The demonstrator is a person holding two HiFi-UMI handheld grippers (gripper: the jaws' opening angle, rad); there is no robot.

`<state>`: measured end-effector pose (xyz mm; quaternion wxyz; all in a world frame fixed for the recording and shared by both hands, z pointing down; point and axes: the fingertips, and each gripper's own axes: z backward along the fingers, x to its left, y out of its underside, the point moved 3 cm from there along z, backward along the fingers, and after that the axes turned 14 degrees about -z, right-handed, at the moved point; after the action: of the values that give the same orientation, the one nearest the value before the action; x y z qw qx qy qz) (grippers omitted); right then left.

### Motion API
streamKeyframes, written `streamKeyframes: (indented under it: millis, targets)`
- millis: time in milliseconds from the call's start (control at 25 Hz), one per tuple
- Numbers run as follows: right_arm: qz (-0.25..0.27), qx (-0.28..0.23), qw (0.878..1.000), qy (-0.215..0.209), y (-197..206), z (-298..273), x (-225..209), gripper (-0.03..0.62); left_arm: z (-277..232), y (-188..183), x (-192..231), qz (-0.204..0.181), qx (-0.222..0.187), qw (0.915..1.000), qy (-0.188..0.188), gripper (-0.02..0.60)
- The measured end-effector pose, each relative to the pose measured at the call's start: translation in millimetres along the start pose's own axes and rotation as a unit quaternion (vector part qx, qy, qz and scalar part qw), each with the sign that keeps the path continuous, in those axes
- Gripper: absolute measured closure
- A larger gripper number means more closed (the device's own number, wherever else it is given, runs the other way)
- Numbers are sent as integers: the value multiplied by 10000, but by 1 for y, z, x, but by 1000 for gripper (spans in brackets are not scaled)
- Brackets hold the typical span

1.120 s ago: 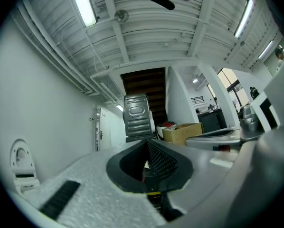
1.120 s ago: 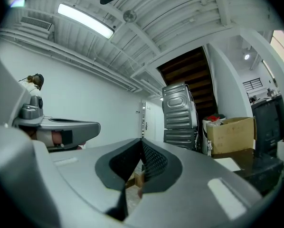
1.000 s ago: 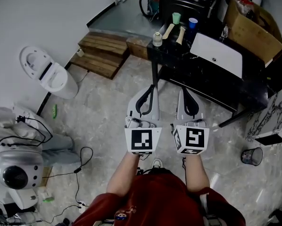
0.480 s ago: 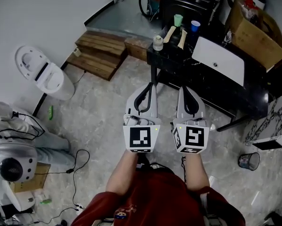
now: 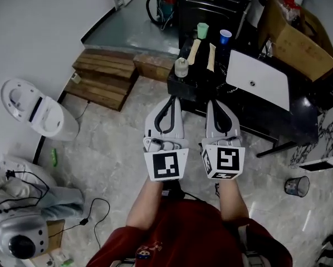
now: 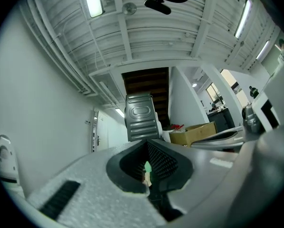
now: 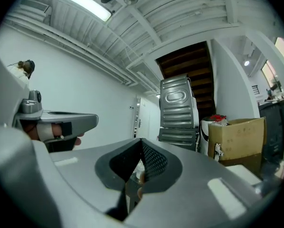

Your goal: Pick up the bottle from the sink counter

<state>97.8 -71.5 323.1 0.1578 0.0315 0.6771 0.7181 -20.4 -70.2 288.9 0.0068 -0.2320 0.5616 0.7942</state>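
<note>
Whitish bottle (image 5: 181, 67): upright on the near left corner of the counter, just ahead of the left claw's tips and apart from them; ahead and to the left of the right claw.
Left claw (image 5: 171, 98): we hold it low in front of us, pointing at the counter. Its jaws meet at the tips with nothing gripped. Through the loop behind the tips, in the left gripper view, we see a sliver of the green cup (image 6: 147, 167).
Right claw (image 5: 215, 102): just beside the left claw and parallel to it. Its jaws are closed and empty, with the tips at the counter's near edge.
Counter (image 5: 202, 82): black, directly ahead of both claws.
Sink (image 5: 258, 78): a white basin set in the counter, ahead and to the right of the right claw.
Pale sticks (image 5: 194, 49): two lie side by side beyond the bottle; we cannot tell what they are.
Cups: the green cup (image 5: 202, 30) and a blue cup (image 5: 225, 36) stand at the back of the counter, well ahead of both claws.
Cardboard box (image 5: 300, 38): far ahead and to the right of the right claw, past the sink.
Wooden steps (image 5: 102, 74): on the floor, ahead and to the left of the left claw.
Toilet (image 5: 35, 113): white, well to the left of the left claw.
Bin (image 5: 296, 186): on the floor, to the right of the right claw and nearer to us.
</note>
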Motion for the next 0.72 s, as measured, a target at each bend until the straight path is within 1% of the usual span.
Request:
streamKeyframes:
  millis: [80, 120, 240, 320, 600, 720]
  targets:
    - [19, 64, 9999, 76, 4, -33, -1, 592, -24, 12, 14, -197, -11, 9997, 144, 578]
    - [6, 85, 9999, 104, 4, -49, -1, 592, -37, 18, 21, -216, -10, 9996, 204, 578]
    - [-13, 124, 9998, 164, 3, -91, 3, 592, -70, 34, 44, 39, -20, 9997, 243, 578]
    - [-18, 135, 9997, 203, 3, -114, 5, 592, -89, 44, 57, 132, -7, 9996, 269, 578]
    - [-61, 131, 9992, 383, 5, -168, 1, 592, -138, 64, 79, -119, -36, 9984, 548, 578]
    - [-82, 105, 9989, 460, 4, -183, 0, 592, -151, 70, 86, -111, -45, 9979, 634, 578]
